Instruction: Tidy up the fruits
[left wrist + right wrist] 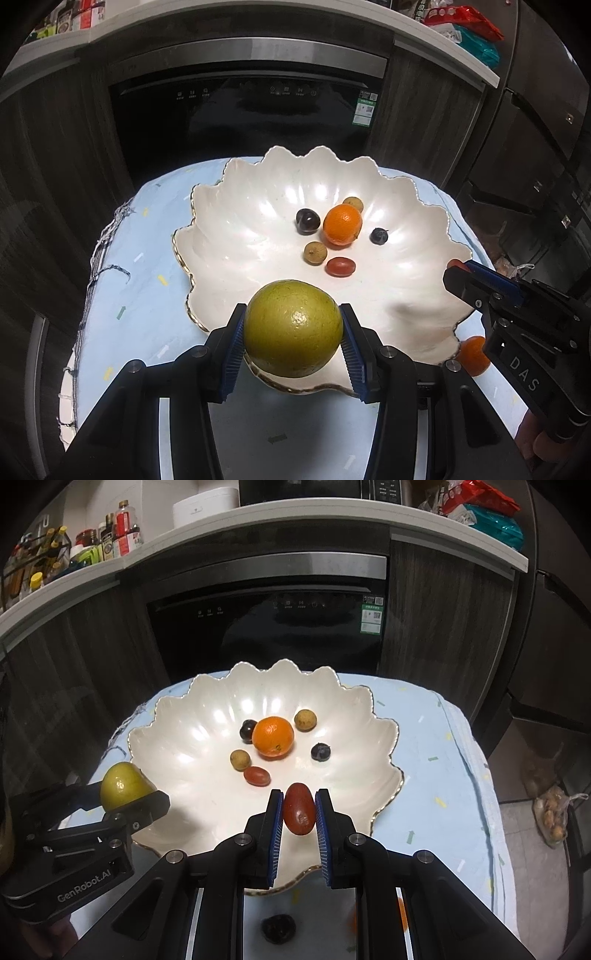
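Kitchen setting, with a dark dishwasher (266, 627) under the counter and a small table (424, 760) in a light blue cloth in front of it. On the table sat a big white scalloped bowl (236, 236) that already held an orange (273, 736), a few small dark and tan fruits, and one red grape tomato (256, 775).

Both tools were loaded and hovering at the bowl's near rim, so this looked like the drop-off step. The left tool (293, 341) was spread wide and clamped on a green citrus (293, 328), roughly over the near edge. The right tool (299, 808) was nearly closed, pinching a red oval fruit (299, 808) just inside the rim.

My guess for the next move: carry each fruit further in over bare bowl, lower it, then open up. The green one is round and heavy, so I'd say it could roll into the small stuff in the middle.

Still outside the bowl: a second orange (472, 354) beside the rim and a dark fruit (277, 928) on the cloth under the right tool. The two tools were close together, so bumping was a risk.
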`<move>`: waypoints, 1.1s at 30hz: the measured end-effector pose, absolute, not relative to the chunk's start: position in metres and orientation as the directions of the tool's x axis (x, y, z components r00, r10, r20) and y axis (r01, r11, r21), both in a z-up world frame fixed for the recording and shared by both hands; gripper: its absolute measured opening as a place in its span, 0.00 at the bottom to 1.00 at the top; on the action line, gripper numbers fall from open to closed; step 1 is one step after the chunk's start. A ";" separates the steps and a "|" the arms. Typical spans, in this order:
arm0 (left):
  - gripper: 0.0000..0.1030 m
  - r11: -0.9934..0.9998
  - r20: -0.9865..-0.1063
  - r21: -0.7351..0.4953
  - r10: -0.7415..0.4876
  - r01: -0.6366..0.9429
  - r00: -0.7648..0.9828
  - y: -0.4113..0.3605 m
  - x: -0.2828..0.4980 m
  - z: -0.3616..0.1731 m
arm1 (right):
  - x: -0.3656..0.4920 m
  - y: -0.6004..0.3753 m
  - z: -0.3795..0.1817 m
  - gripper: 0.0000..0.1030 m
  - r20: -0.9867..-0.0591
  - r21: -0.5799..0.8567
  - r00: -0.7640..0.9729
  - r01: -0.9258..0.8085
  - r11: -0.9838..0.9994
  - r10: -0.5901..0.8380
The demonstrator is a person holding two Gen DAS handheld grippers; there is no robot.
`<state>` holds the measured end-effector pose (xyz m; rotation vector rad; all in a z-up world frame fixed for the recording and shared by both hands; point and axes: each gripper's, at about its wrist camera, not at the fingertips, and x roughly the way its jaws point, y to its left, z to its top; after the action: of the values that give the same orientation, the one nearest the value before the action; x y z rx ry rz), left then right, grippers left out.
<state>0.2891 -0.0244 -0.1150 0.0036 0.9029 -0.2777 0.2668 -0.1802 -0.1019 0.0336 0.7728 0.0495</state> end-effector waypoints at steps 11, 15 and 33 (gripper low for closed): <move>0.46 0.968 -0.794 -0.110 -0.221 0.225 0.566 -0.021 0.296 -0.121 | 0.278 -0.178 -0.119 0.19 -0.740 0.049 0.670 -0.032 0.998 0.057; 0.46 0.970 -0.798 -0.104 -0.213 0.219 0.563 -0.021 0.297 -0.122 | 0.280 -0.177 -0.121 0.19 -0.746 0.048 0.663 -0.034 0.998 0.059; 0.88 0.980 -0.762 -0.085 -0.179 0.178 0.623 -0.015 0.292 -0.105 | 0.277 -0.189 -0.109 0.75 -0.723 0.046 0.691 0.041 0.998 0.005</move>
<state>0.2917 -0.0145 -0.1046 -0.0015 0.8748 -0.2047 0.2766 -0.1892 -0.1095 0.0604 0.8079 -0.0205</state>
